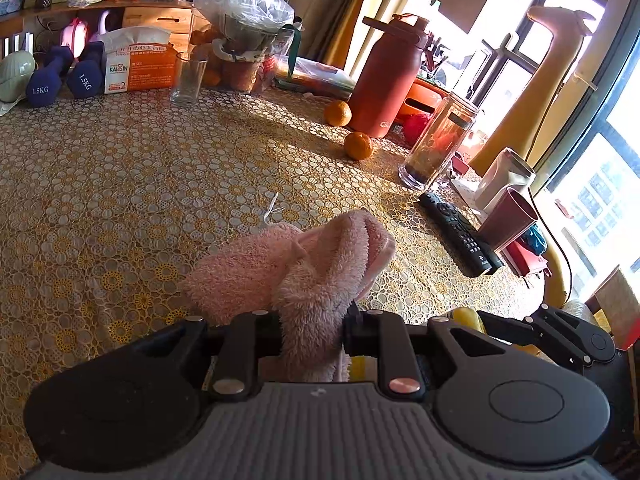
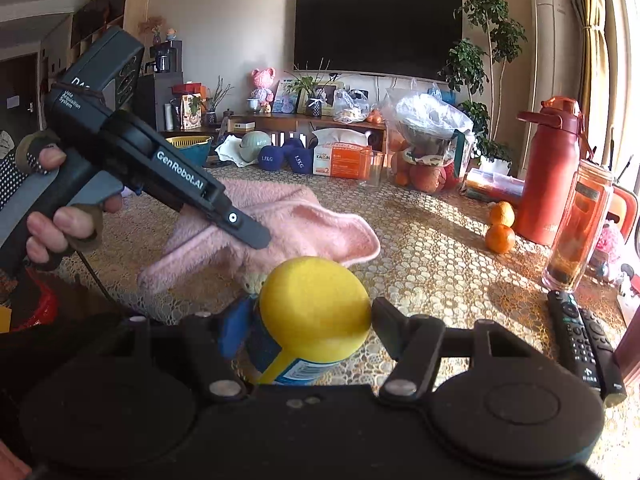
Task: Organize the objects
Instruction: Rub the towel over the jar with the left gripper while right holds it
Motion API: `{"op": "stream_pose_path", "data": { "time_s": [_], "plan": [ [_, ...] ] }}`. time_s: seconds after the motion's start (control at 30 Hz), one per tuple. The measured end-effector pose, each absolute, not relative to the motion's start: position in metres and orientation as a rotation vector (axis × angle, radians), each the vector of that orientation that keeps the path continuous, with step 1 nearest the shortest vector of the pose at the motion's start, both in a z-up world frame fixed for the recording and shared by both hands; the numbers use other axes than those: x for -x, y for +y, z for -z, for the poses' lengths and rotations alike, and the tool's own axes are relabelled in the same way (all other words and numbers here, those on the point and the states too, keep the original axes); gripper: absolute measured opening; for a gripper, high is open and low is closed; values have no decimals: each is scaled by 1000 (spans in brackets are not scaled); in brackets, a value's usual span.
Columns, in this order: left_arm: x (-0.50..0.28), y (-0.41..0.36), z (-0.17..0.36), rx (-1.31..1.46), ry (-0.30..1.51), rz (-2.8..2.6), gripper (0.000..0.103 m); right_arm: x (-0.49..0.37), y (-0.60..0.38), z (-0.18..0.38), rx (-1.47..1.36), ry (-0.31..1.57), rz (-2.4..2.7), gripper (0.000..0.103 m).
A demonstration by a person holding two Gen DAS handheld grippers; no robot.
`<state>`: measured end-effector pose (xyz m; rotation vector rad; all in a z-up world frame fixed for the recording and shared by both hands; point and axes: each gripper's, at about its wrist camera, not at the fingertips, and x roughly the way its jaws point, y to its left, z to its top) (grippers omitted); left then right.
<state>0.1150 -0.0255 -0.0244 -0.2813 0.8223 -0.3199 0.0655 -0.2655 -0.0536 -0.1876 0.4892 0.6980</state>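
A fluffy pink cloth lies bunched on the lace-covered table. My left gripper is shut on the cloth's near end. In the right wrist view the same cloth spreads over the table, with the left gripper pinching it from the left. My right gripper is shut on a toy with a round yellow head and a blue body, held just above the table in front of the cloth.
Two oranges, a red flask, a clear tumbler and a black remote sit to the right. A drinking glass, dumbbells, a tissue pack and a bagged basket line the back.
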Motion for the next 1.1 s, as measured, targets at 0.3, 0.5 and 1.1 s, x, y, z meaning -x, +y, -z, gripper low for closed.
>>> {"op": "stream_pose_path", "data": {
  "time_s": [0.3, 0.5, 1.1],
  "plan": [
    [-109, -56, 11, 340, 804, 502, 22, -65, -279, 60, 104, 492, -688, 64],
    [-113, -80, 29, 366, 840, 553, 22, -68, -291, 63, 73, 521, -705, 65],
    [-129, -64, 58, 238, 921, 348, 22, -45, -263, 75, 97, 442, -662, 64]
  ]
}}
